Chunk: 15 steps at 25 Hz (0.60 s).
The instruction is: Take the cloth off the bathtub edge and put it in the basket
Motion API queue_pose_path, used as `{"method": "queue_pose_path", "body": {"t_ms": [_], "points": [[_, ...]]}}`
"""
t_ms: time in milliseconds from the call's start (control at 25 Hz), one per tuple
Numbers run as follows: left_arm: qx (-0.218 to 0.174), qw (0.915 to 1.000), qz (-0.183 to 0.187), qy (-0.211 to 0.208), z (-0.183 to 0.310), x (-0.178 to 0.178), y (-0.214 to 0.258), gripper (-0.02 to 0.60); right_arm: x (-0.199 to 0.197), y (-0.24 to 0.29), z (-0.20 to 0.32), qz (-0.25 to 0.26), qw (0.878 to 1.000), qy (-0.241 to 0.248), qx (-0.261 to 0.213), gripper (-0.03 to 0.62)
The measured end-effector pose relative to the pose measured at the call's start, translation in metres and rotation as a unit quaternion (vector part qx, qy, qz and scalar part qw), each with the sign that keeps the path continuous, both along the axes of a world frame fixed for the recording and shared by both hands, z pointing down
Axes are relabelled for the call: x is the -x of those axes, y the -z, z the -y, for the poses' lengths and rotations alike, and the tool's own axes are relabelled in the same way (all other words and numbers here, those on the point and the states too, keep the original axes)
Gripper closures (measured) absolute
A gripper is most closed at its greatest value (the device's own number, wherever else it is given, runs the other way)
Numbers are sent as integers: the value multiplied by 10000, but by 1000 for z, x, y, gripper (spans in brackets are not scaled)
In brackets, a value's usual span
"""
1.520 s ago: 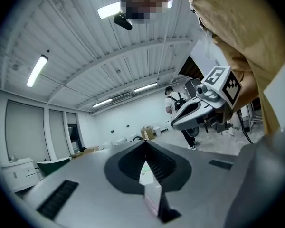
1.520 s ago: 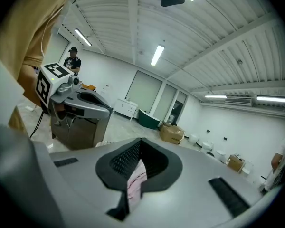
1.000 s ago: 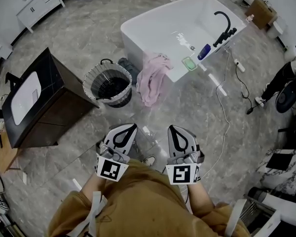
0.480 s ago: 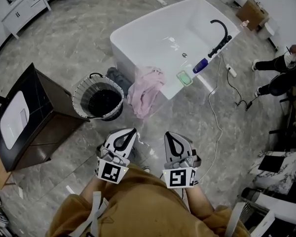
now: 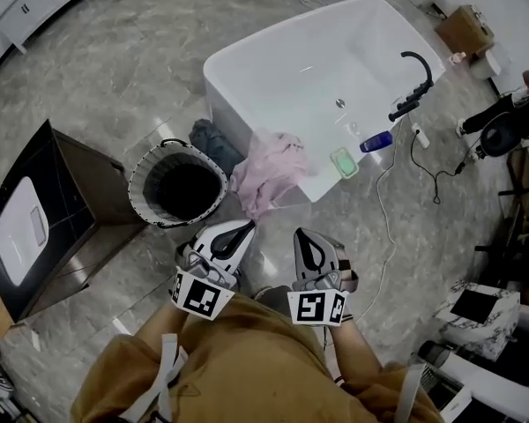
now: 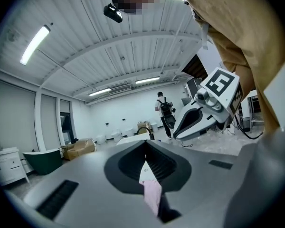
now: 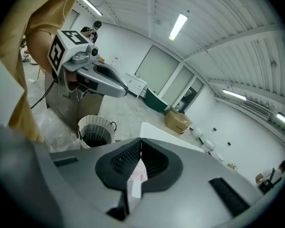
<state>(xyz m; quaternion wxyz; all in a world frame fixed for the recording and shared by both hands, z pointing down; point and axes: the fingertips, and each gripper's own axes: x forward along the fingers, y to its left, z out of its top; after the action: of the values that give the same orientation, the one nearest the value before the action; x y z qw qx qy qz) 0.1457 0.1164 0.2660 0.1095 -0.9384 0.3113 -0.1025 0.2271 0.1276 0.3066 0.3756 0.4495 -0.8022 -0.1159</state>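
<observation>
A pink cloth (image 5: pixel 269 179) hangs over the near edge of the white bathtub (image 5: pixel 317 60), with its lower end close to the floor. The round wicker basket (image 5: pixel 176 188) stands on the floor just left of it and has a dark inside. My left gripper (image 5: pixel 241 230) and right gripper (image 5: pixel 301 235) are held side by side just short of the cloth, both shut and holding nothing. In the left gripper view the shut jaws (image 6: pixel 145 144) point at the pink cloth (image 6: pixel 152 194). The right gripper view shows its shut jaws (image 7: pixel 141 140), the basket (image 7: pixel 96 132) and the cloth (image 7: pixel 137 175).
A dark cabinet with a white basin (image 5: pixel 44 227) stands at the left. A dark cloth (image 5: pixel 213 139) lies behind the basket. A black faucet (image 5: pixel 414 86), green soap dish (image 5: pixel 344 161) and blue bottle (image 5: pixel 377 141) sit on the tub rim. A cable (image 5: pixel 388 227) crosses the floor; a person (image 5: pixel 502 122) stands at the right.
Both grippers have moved forward towards the tub, so the cloth and basket now lie much closer in front of them. The jaws stay shut and the cloth has not moved.
</observation>
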Motion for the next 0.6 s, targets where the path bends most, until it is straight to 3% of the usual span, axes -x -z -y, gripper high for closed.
{"method": "queue_pose_path", "body": {"t_ms": [240,400,600], "points": [[209,9994,248,134,38,-6,-24,575,-8,-39,63,-22,9998,190,108,588],[424,9972,457,411,63,-8,-61,575,-18,-93,107,45,9990,301,342,585],[654,9942,512,678,93,-27,-114,575,-31,-171,157,-278,9959,594,629,532]]}}
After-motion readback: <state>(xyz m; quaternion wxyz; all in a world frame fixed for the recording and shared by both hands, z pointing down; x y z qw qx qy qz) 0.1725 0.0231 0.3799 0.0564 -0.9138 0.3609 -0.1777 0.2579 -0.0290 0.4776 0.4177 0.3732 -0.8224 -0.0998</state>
